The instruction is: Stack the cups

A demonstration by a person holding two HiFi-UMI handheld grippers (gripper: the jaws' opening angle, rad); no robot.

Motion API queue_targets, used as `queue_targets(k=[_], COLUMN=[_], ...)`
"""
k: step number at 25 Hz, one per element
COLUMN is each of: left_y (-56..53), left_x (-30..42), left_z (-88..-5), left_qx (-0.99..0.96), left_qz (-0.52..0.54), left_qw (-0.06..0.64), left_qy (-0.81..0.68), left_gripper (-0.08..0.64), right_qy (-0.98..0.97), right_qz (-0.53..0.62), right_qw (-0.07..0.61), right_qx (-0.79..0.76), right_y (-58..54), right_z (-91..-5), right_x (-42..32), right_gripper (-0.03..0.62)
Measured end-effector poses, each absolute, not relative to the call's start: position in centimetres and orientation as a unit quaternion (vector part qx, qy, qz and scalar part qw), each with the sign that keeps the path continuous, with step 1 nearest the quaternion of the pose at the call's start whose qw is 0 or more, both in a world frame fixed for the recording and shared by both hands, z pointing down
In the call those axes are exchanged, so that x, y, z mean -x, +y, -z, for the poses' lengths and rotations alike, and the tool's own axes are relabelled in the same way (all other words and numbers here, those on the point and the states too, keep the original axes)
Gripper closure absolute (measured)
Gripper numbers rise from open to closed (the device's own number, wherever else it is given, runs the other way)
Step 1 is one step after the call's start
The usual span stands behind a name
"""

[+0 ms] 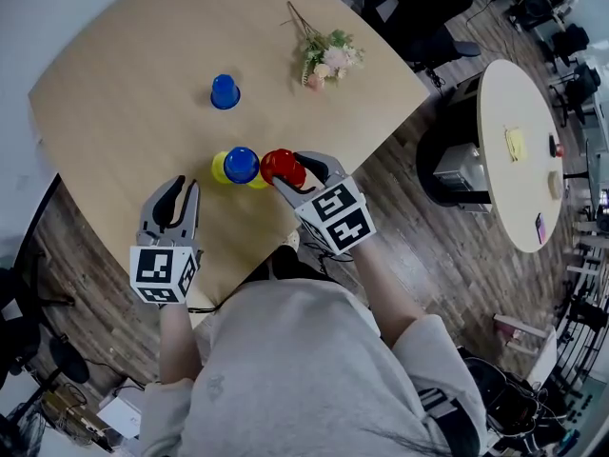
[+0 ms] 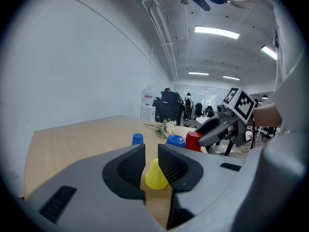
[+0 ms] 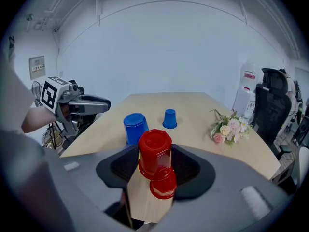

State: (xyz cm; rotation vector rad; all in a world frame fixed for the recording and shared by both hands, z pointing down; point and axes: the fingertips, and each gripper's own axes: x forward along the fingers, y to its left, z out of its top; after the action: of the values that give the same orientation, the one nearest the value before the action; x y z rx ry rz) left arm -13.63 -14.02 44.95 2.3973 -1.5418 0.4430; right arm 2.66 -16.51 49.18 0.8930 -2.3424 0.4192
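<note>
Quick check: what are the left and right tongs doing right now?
Left tongs: slightly open, empty; yellow cup lies beyond them.
Right tongs: closed on the red cup.

Head view steeply down on table (image 1: 124, 65), gripper views low, close, across it, all sharing lone blue cup (image 1: 225, 91).
</note>
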Motion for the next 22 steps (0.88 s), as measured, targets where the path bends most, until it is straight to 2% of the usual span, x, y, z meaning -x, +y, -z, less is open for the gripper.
queue_targets(k=[7,15,22], left_y=[-14.5,-21.1,-28.2], left_x=[14.7,15.4,13.0], left_z=[-44.8,-41.2,-44.2], left_qx=[-0.819,-0.833,-0.843], left_qz=[-0.149,-0.150,-0.180], left_qw=[0.124,0.067,0.075], left_qy=[-0.540,-0.529,-0.501], left_gripper=[0.475,0.469,0.399], right_qy=[-0.886,-0.900,-0.887], right_qz=[-0.160,-0.179,-0.192], right_qw=[0.288,0.206,0.183], right_qx=[-0.326,-0.339,-0.379], right_y=[-16.1,-15.3,-15.2], right_z=[-49.1,-46.0,-44.7], right_x=[-2.2,-3.5,-7.0], right_gripper=[0.357,0.342,0.342])
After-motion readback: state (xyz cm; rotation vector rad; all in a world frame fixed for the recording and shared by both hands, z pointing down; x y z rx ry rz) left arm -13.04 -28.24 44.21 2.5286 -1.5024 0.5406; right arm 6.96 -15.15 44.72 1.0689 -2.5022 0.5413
